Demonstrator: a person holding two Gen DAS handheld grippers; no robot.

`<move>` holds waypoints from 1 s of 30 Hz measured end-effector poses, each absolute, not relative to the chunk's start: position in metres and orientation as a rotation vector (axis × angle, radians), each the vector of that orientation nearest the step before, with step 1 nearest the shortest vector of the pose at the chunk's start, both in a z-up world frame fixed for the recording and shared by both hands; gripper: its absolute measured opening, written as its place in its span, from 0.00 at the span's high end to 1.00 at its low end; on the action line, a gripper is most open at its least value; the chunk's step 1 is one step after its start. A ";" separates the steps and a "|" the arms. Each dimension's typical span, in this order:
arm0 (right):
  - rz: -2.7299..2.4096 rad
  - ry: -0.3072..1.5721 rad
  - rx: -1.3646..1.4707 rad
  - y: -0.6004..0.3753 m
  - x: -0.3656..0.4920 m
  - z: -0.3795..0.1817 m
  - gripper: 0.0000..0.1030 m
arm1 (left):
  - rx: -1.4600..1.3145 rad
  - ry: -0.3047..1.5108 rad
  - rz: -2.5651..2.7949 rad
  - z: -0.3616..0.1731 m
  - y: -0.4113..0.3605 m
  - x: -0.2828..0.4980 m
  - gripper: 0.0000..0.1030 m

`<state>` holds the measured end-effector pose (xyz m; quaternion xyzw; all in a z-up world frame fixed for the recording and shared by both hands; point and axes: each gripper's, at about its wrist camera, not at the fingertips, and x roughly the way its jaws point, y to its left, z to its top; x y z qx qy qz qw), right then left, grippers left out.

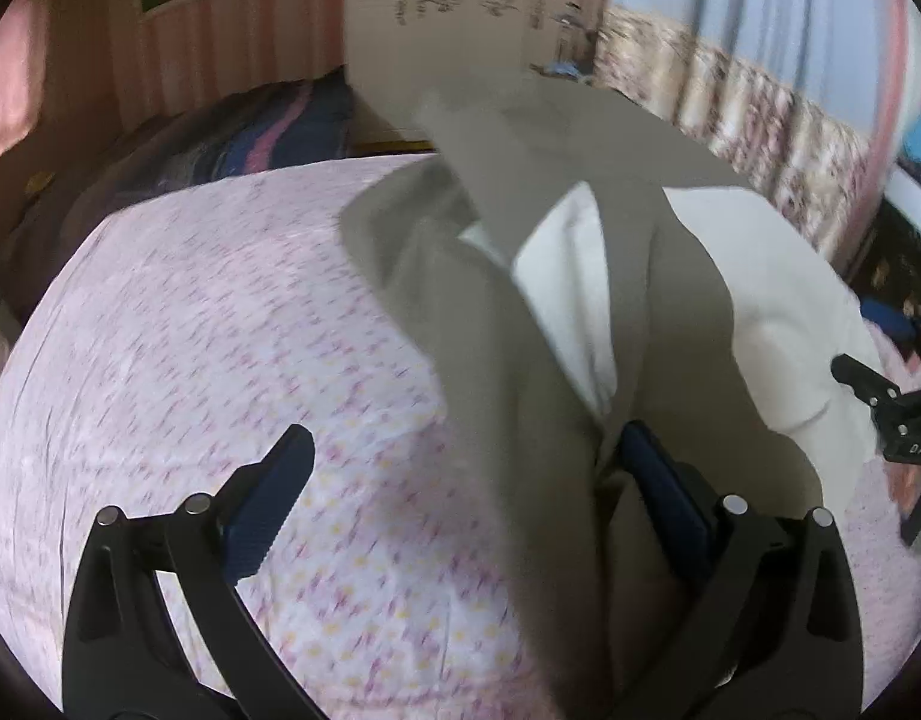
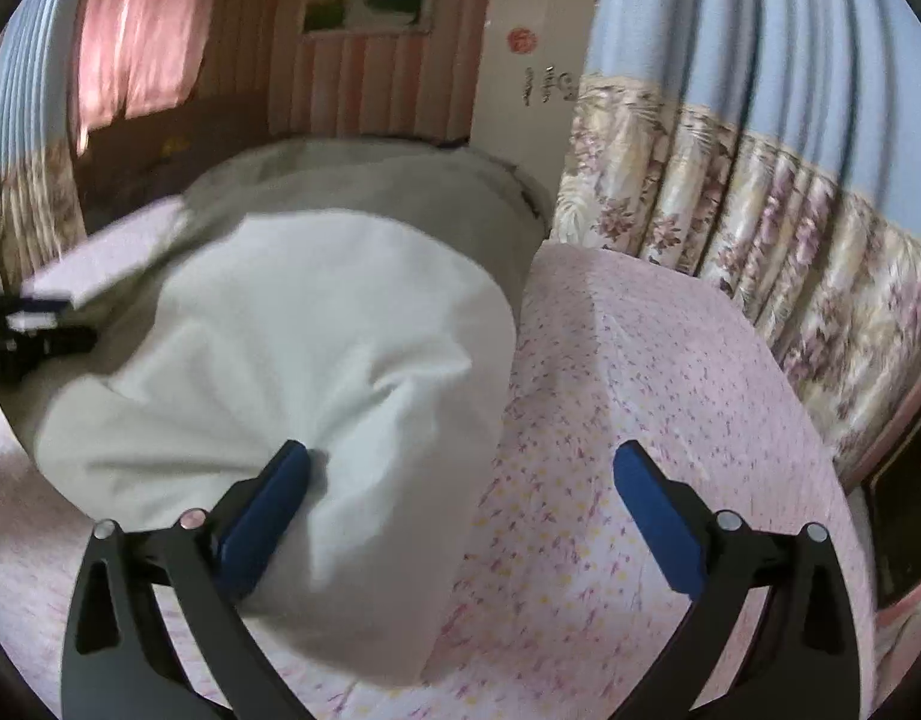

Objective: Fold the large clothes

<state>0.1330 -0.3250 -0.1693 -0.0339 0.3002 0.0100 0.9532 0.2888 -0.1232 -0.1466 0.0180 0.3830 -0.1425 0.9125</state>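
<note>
Garment [image 1: 520, 360] lies on bed [image 1: 220, 330], both grippers wide apart.

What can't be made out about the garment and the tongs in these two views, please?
- Garment, left wrist view: motion blur hides its type; the bottom edge cuts off its near end.
- Garment's far end, right wrist view: its own white bulge covers it.
- Right tongs, left wrist view: cut off by the right edge.
- Left tongs, right wrist view: blurred, cut off at the left edge.
</note>
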 end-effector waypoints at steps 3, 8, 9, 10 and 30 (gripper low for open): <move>-0.003 0.532 -0.047 -0.320 0.107 -0.158 0.02 | -0.026 0.736 -0.251 -0.136 -0.105 0.262 0.03; -0.043 0.421 0.009 -0.305 0.069 -0.143 0.02 | -0.010 0.563 -0.108 -0.111 -0.092 0.214 0.03; -0.052 0.454 0.020 -0.303 0.069 -0.143 0.02 | -0.013 0.547 -0.080 -0.108 -0.089 0.205 0.03; -0.055 0.473 0.035 -0.301 0.068 -0.143 0.02 | -0.017 0.537 -0.062 -0.105 -0.087 0.198 0.03; -0.092 0.323 0.076 -0.275 0.030 -0.156 0.02 | 0.001 0.396 -0.033 -0.121 -0.100 0.162 0.03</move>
